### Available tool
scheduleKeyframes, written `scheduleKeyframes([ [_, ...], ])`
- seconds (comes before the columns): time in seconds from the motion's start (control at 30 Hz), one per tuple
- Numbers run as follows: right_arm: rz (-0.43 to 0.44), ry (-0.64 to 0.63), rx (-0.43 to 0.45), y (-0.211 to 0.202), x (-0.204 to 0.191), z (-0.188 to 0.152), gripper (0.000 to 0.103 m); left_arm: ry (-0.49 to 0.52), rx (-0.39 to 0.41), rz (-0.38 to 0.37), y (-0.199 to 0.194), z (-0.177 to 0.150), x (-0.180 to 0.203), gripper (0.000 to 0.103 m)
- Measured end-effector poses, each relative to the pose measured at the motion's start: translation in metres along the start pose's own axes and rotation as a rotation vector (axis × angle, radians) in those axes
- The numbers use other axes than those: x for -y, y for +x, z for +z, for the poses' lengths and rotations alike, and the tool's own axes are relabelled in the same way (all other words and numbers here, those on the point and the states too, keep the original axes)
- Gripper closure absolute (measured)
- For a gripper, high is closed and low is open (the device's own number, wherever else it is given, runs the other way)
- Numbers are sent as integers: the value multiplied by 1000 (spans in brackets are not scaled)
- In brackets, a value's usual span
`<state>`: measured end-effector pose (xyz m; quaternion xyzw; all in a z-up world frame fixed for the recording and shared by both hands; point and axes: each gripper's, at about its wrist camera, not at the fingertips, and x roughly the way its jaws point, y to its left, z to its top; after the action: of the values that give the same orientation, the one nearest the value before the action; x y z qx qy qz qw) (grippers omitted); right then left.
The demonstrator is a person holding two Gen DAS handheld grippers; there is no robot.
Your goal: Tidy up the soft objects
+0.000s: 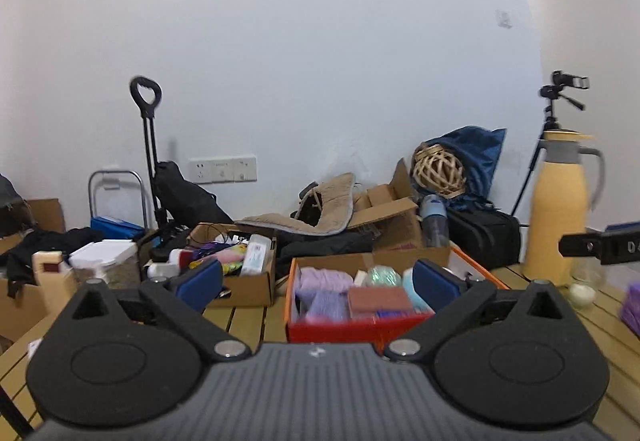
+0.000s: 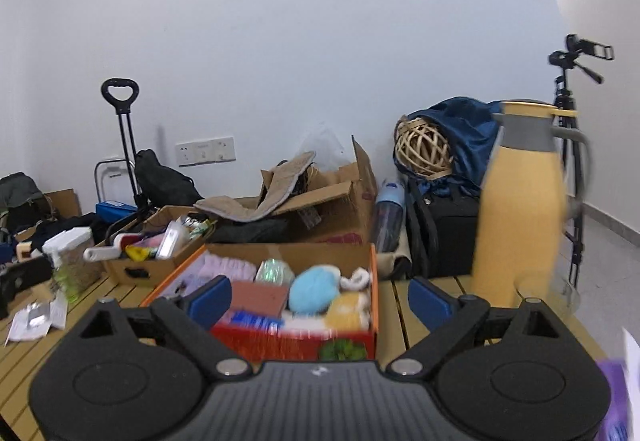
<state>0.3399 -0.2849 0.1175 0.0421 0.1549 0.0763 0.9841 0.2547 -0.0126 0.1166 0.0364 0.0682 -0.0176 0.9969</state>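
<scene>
Orange-walled box [image 2: 374,281] of soft objects before both tools [image 1: 318,283] [image 2: 320,301], jaws apart and empty; no legible writing.

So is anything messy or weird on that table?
A bit. Crumpled white wrappers lie loose on the slatted table, left of the orange box of soft things. Behind the table, a tan padded cloth flops out of an open cardboard box. Nothing looks spilled or broken.
</scene>
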Motion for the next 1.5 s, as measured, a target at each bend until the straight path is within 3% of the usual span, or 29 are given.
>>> scheduleKeyframes([
  [0.13,-2,-51,52,-64,-13,-50,5,-14,42,20,-69,-38,0,0],
  [0.27,15,-66,48,-120,-30,-93,1,-68,17,-8,-125,-60,-8,0],
  [0.37,42,-110,45,-159,-45,-125,0,-92,8,33,-160,-76,-17,0],
  [0.43,29,-114,46,-179,-54,-143,0,-105,-12,65,-175,-86,-21,0],
  [0.63,20,-70,64,-216,-71,-174,0,-72,-22,46,-195,-99,-18,0],
  [0.9,67,-124,73,-224,-94,-171,0,-78,6,26,-204,-93,-13,0],
  [1.5,63,-106,96,-238,-92,-170,0,-81,52,7,-223,-90,-10,0],
])
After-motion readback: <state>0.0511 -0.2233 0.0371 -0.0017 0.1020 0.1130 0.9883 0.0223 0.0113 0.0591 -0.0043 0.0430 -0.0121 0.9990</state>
